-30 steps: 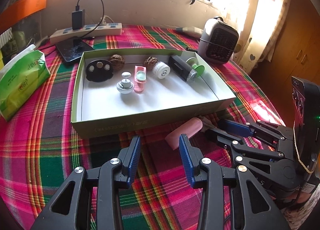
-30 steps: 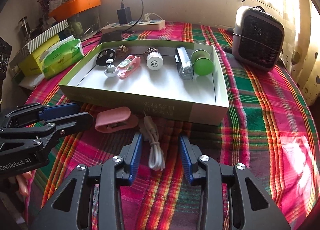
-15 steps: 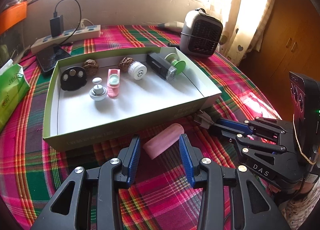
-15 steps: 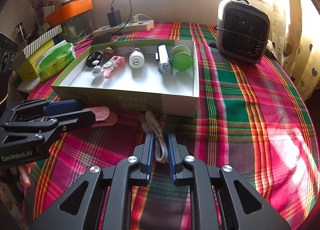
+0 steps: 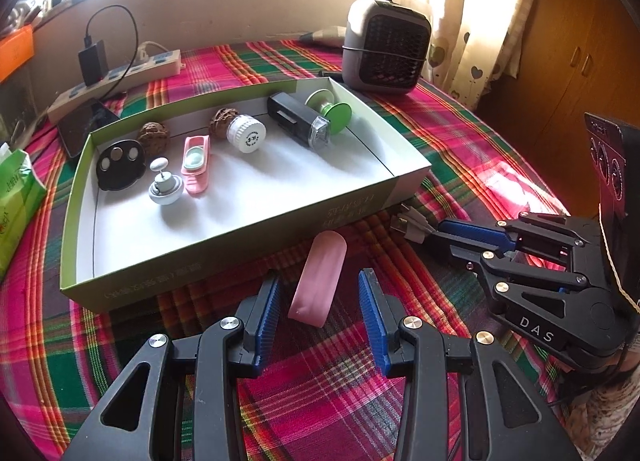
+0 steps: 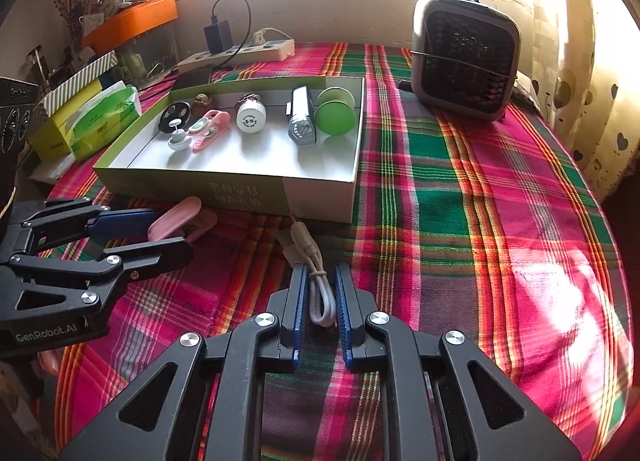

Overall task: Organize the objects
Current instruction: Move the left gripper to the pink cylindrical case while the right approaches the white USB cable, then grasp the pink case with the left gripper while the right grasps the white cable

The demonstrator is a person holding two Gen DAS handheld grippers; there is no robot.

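Plaid-clothed table (image 6: 460,197) bears a shallow box (image 6: 224,187); pink case (image 5: 318,281) (beside it) — heater (image 6: 464,61) behind.

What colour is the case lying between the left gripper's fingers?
Pink. The case shows best in the left wrist view, lying on the plaid tablecloth.

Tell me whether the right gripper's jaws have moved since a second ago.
Yes. The right gripper has closed inward: its blue pads, earlier standing well apart either side of the white cable on the plaid tablecloth, now press it.
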